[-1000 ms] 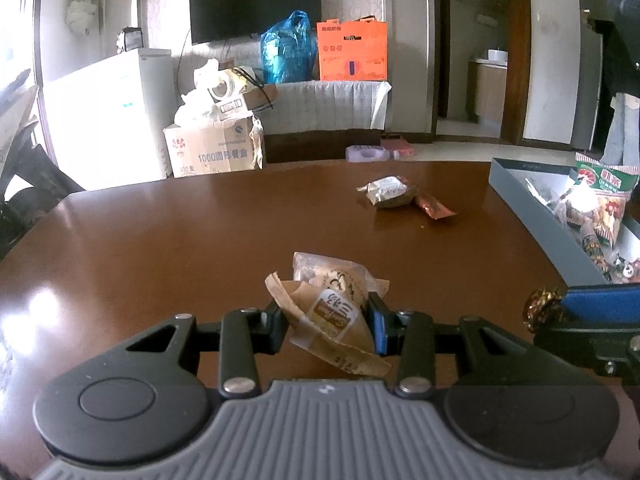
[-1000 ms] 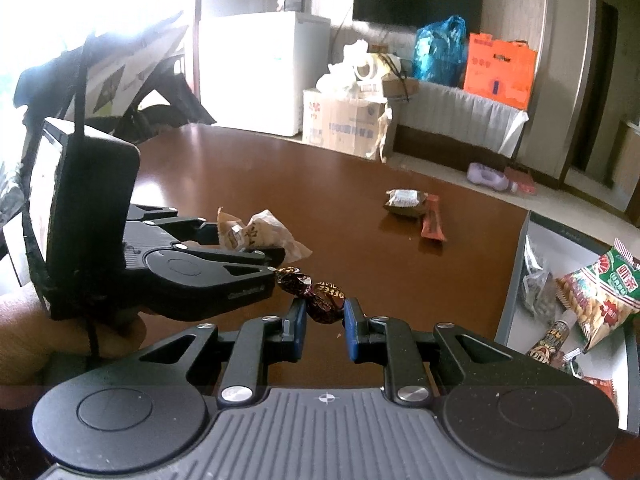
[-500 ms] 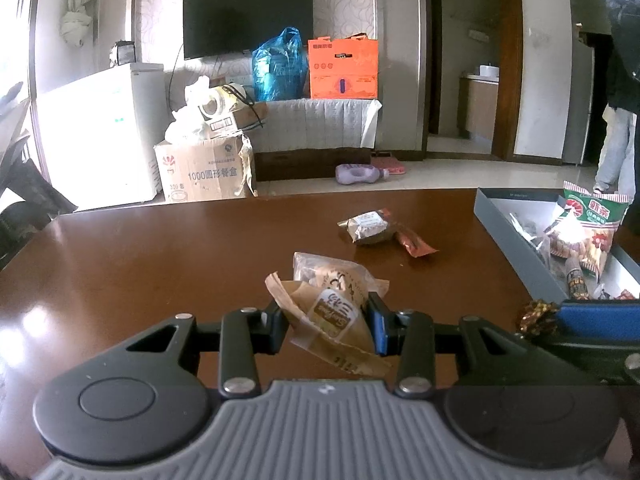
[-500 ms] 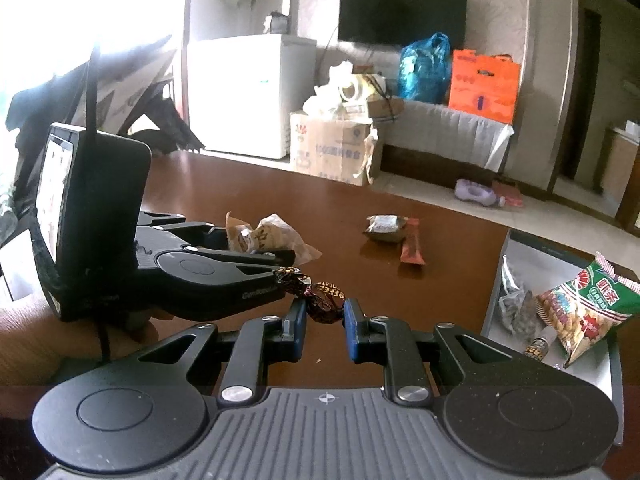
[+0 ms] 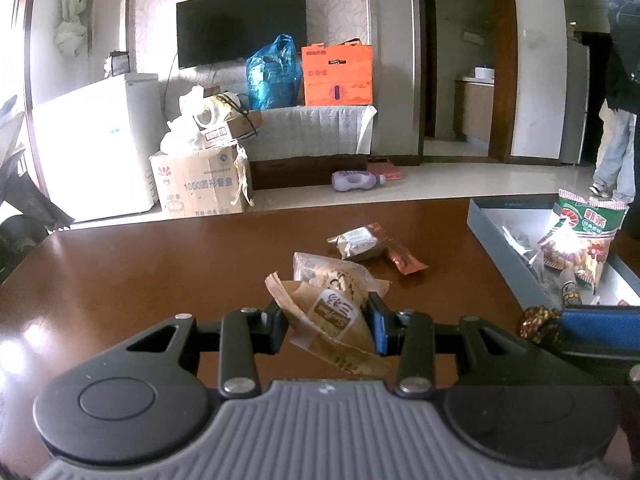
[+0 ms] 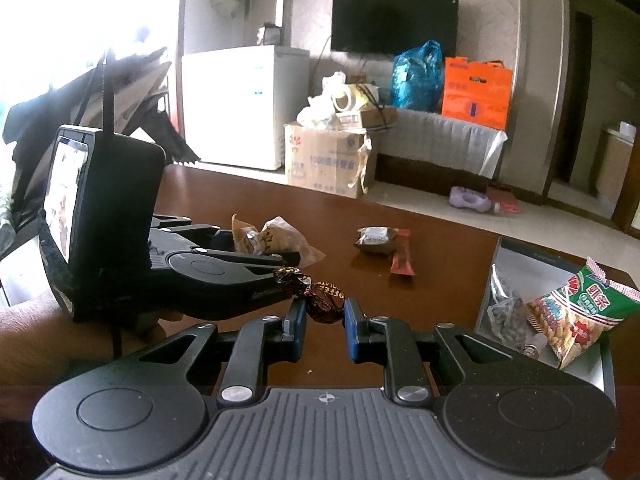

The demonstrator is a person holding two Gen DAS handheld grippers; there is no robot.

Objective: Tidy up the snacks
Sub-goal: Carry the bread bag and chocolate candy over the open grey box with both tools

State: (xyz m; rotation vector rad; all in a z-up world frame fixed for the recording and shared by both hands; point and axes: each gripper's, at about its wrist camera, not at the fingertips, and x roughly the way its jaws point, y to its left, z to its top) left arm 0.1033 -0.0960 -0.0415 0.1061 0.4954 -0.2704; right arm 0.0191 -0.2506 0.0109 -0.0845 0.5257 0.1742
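My left gripper (image 5: 329, 326) is shut on two tan pastry packets (image 5: 332, 304) and holds them above the brown table (image 5: 140, 272). My right gripper (image 6: 325, 318) is shut on a dark brown wrapped candy (image 6: 320, 298); the candy also shows in the left wrist view (image 5: 538, 322). The left gripper with its packets (image 6: 276, 238) sits just left of the right gripper. A grey box (image 5: 496, 248) at the right holds a green snack bag (image 5: 580, 240) and other packets. The box also shows in the right wrist view (image 6: 486, 300).
A dark wrapped snack (image 5: 358, 242) and a red snack bar (image 5: 406, 260) lie on the table ahead. Beyond the table stand a cardboard box (image 5: 200, 184), a white fridge (image 5: 96, 148) and a person (image 5: 618, 120) at far right.
Both grippers have risen and tilted up with their snacks still held; the table and box sit lower in view. The grips have not changed.
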